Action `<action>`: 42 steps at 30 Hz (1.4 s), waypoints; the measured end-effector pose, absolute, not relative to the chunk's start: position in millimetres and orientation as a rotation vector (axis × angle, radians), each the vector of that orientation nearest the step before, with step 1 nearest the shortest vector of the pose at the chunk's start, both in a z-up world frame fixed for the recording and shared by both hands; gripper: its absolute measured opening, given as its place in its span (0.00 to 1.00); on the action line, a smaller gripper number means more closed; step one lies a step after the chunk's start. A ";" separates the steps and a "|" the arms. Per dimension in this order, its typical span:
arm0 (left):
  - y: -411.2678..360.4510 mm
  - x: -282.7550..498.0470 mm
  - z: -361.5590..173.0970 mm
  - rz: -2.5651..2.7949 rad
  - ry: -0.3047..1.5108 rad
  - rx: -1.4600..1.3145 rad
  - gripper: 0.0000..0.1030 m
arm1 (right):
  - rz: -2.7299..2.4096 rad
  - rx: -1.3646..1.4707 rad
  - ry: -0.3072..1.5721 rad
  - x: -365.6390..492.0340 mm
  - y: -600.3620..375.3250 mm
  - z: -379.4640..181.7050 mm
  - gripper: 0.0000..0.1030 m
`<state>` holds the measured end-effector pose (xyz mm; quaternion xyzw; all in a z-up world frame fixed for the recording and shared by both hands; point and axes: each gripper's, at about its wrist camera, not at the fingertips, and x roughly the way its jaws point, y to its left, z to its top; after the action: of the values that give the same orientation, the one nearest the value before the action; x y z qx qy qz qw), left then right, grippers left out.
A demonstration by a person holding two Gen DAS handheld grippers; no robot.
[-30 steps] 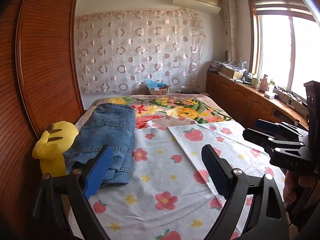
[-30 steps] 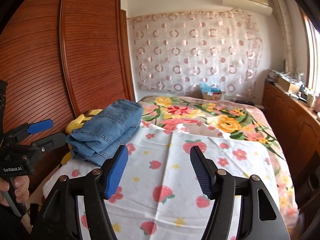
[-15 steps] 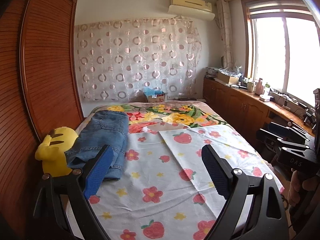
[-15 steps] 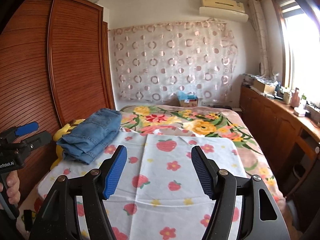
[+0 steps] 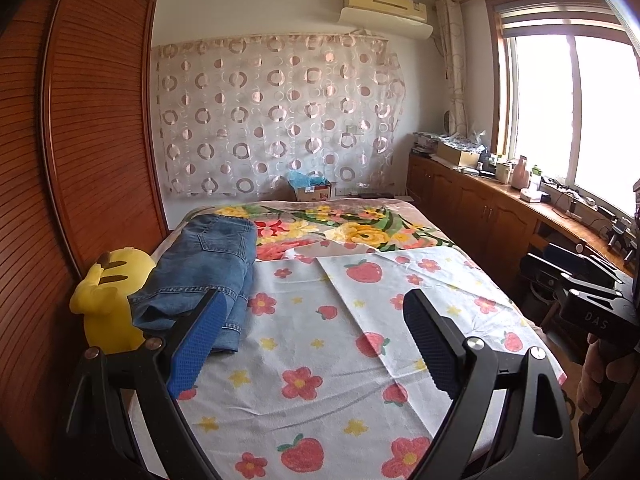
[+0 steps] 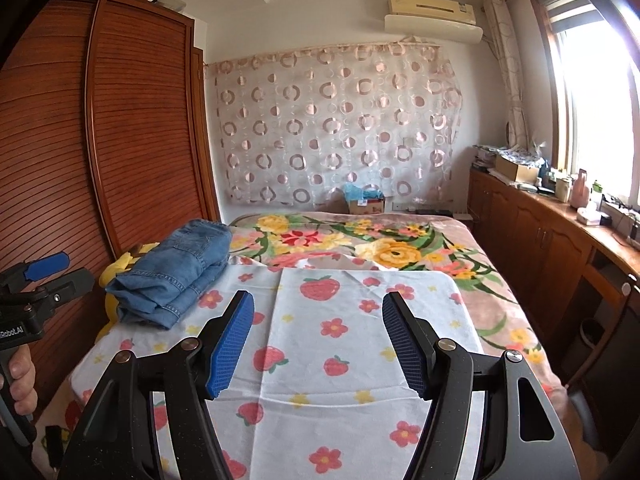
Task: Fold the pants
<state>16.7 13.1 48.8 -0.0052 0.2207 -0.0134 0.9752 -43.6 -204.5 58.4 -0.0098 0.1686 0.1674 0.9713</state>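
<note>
Blue denim pants (image 5: 200,268) lie folded in a stack at the left side of the bed, on the white strawberry sheet (image 5: 320,360). They also show in the right wrist view (image 6: 176,272). My left gripper (image 5: 316,300) is open and empty, held back above the bed's near end, with the pants just beyond its left finger. My right gripper (image 6: 318,300) is open and empty, held over the sheet to the right of the pants.
A yellow plush toy (image 5: 108,304) sits between the pants and the wooden wardrobe (image 5: 80,140) on the left. Wooden cabinets (image 5: 480,216) with clutter run along the right under the window. A cardboard box (image 5: 314,190) stands beyond the bed's far end.
Both grippers have pulled back and up from the bed, so the pants and sheet look farther away. The pants have not moved. Both grippers stay open.
</note>
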 end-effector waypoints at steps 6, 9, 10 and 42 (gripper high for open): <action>15.8 16.6 47.9 -0.017 0.453 -0.016 0.88 | 0.342 -0.018 0.335 -43.3 -205.7 56.6 0.67; 16.1 17.0 48.0 -0.015 0.453 -0.017 0.88 | 0.343 -0.015 0.331 -45.4 -209.7 53.0 0.67; 16.3 17.0 48.0 -0.014 0.453 -0.017 0.88 | 0.343 -0.016 0.330 -44.8 -210.1 53.7 0.67; 16.8 18.9 47.5 -0.007 0.453 -0.018 0.88 | 0.341 -0.023 0.311 -49.8 -206.8 50.7 0.67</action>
<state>18.9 16.8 47.5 -0.0091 0.2245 -0.0032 0.9744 -49.8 -206.8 50.7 -0.0116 0.1542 0.1689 0.9734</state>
